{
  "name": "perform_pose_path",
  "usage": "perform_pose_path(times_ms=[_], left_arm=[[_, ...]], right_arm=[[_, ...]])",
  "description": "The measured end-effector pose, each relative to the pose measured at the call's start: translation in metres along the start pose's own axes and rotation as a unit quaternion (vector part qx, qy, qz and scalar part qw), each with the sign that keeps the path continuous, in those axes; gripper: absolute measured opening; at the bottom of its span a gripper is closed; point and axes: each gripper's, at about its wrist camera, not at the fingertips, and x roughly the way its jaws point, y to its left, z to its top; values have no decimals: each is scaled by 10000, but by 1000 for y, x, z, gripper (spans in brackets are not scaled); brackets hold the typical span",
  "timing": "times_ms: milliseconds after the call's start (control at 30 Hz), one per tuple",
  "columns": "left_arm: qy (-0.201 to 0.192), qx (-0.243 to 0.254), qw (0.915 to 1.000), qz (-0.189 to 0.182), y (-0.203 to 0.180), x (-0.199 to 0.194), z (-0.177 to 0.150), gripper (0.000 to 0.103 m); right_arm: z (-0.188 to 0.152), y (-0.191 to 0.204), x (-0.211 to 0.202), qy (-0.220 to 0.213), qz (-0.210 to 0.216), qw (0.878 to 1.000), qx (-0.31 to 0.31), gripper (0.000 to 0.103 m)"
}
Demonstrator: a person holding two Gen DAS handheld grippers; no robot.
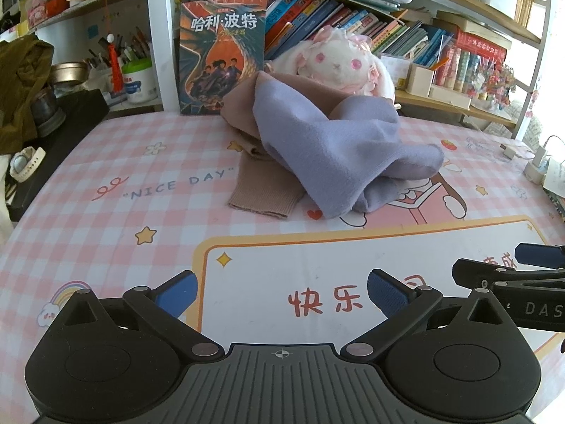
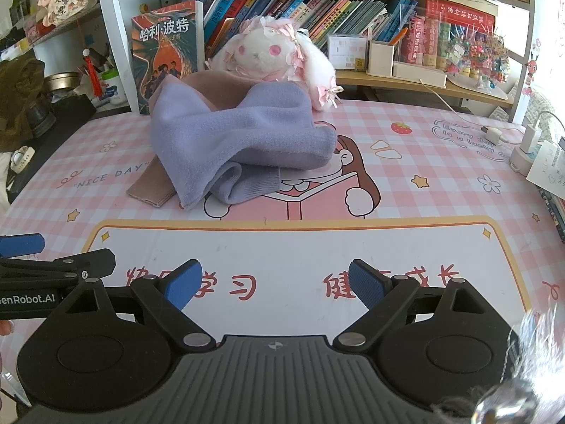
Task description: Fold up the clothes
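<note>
A crumpled lavender garment (image 1: pixel 332 148) lies heaped on a tan-pink garment (image 1: pixel 265 190) at the middle back of the desk mat; both also show in the right wrist view, lavender (image 2: pixel 243 141) over tan-pink (image 2: pixel 152 187). My left gripper (image 1: pixel 282 296) is open and empty, low over the mat's white panel, well short of the clothes. My right gripper (image 2: pixel 275 286) is open and empty, beside the left one. Each gripper shows at the other view's edge.
A plush rabbit (image 2: pixel 275 53) and a Harry Potter book (image 1: pixel 222 53) stand right behind the clothes, before shelves of books. A watch (image 1: pixel 26 162) and dark items lie at the left edge. Chargers and cables (image 2: pixel 526 141) sit at the right.
</note>
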Motion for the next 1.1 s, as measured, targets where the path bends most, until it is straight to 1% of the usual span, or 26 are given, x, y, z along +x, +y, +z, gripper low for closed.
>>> perform_pose_path(times_ms=[333,700,967,1100], left_arm=[[-52,-32,9999,-104,5,0,0,103],[87,-69,9995,-308,14,14,5,103],[284,-226,9969,-693,14,29,10,103],[234,-225,9973,-661,4,34,17,103]], right_arm=[[-1,4,0,-15,-49,10000,-5,90],[0,10,5,63,-235,9997,57,90],[2,1,9,121,-335,9991,231,90],[4,-10,15,196,-345,9984,403,90]])
